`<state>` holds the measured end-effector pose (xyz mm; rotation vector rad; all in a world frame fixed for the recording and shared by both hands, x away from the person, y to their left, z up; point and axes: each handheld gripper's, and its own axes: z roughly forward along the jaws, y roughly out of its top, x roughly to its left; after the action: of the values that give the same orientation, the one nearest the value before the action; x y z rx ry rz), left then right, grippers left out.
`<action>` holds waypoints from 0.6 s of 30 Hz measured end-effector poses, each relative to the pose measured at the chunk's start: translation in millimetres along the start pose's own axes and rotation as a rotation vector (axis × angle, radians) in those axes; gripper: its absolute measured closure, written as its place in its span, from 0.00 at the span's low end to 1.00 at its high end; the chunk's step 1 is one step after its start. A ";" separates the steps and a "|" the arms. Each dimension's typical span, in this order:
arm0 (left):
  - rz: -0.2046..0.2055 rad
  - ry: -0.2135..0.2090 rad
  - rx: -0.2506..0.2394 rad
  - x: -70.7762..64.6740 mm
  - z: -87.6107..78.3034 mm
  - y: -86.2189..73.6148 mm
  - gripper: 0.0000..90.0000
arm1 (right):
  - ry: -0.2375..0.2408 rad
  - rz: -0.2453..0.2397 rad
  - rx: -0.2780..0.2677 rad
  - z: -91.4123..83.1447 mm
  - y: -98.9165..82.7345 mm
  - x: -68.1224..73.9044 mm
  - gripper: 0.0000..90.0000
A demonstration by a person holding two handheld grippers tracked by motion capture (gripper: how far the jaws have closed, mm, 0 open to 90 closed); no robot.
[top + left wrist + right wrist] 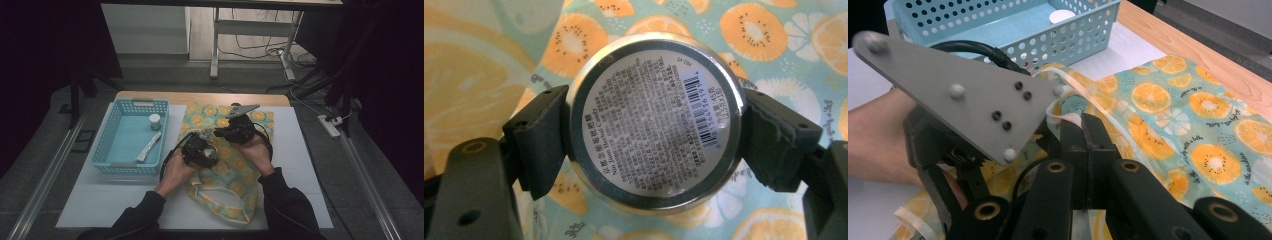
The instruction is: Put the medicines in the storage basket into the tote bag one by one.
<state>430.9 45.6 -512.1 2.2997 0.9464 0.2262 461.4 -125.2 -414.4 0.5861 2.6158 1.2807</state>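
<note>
Sleeves of the person came in at the near edge of the table (300, 165), and just above them lay the fruit-print bag (225, 195) with its white handles toward the person. The left gripper (200, 150) held a round tin (655, 120) by its sides, one black jaw pressed on each side of the rim, so the flat labelled bottom faced the camera and the tin could not roll out. This tin hung just over the bag's cloth, probably because it was to go inside. The right gripper (235, 131) was beside it, a little farther, with its jaws pressed together on a white strap (1075, 120) at the bag's mouth; I judged that it held the edge up so the opening stayed free for the tin. The grey plate (963, 95) in the right gripper view belonged to the left gripper, so the two stood very near each other. Farther left on the table stood the blue basket (107, 145), with a small jar (155, 121) and a white tube (150, 146) waiting in it, likely next to be packed.
</note>
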 end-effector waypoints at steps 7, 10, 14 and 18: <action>-0.005 -0.015 -0.023 1.3 3.5 1.1 0.19 | -0.001 -0.001 -0.001 -0.5 0.4 0.9 1.00; -0.026 -0.043 -0.044 2.1 -0.5 1.0 0.15 | 0.001 -0.002 -0.005 -1.2 0.7 1.3 1.00; -0.016 -0.036 -0.036 -1.2 -4.5 0.7 0.12 | 0.004 -0.003 -0.005 -2.4 1.0 1.2 1.00; -0.006 -0.047 -0.033 -4.6 -8.9 -1.9 0.10 | 0.008 0.001 -0.011 -3.8 1.4 1.2 1.00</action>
<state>423.0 47.9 -506.0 2.2619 0.9193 0.1834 459.5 -126.6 -411.0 0.5819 2.6130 1.3002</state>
